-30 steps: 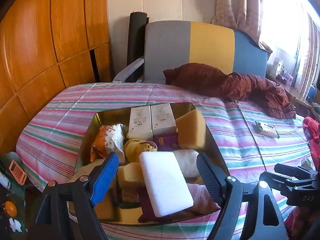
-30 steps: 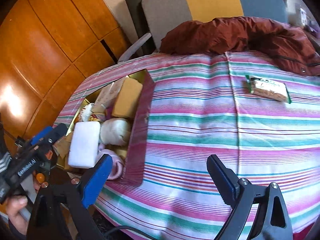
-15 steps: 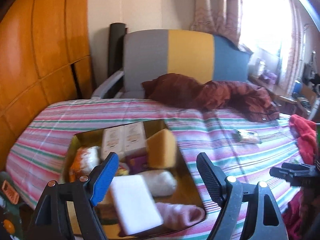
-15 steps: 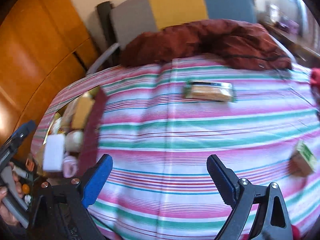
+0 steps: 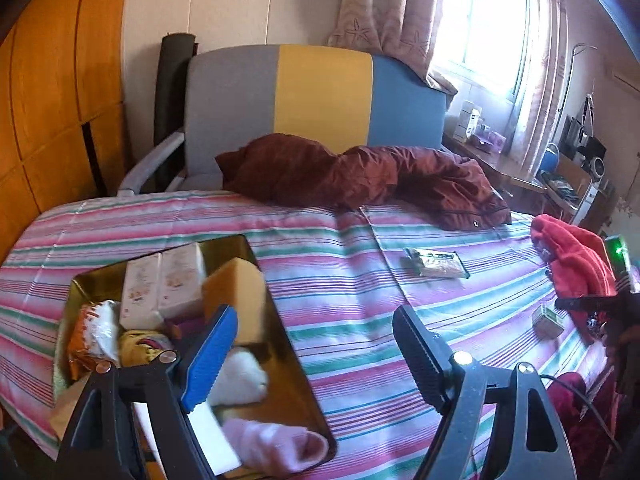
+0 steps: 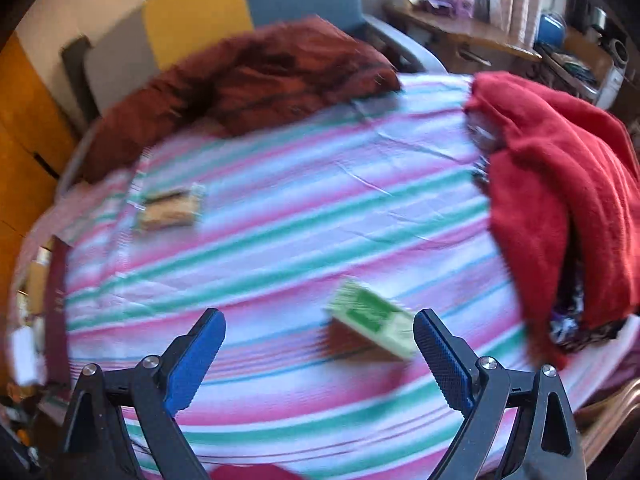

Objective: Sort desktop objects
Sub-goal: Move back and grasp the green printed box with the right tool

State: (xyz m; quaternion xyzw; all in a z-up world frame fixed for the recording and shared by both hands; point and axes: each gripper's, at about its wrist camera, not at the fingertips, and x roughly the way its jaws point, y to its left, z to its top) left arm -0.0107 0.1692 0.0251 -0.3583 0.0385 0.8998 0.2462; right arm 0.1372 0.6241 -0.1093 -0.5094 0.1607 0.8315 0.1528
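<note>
One small green box [image 6: 370, 328] lay on the striped cloth [image 6: 280, 220] just ahead of the right gripper [image 6: 320, 354], whose jaws gaped wide and empty. It looked light, stiff cardboard, best pinched across its short sides. The left gripper [image 5: 314, 354], equally wide and empty, hovered by the filled gold tray [image 5: 292, 364], with a flat snack packet [image 5: 434, 263] well apart.

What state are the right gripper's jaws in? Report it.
Open and empty. In the right wrist view the right gripper has its jaws spread wide over the striped cloth, with the small green box lying just ahead, ungrasped.
</note>
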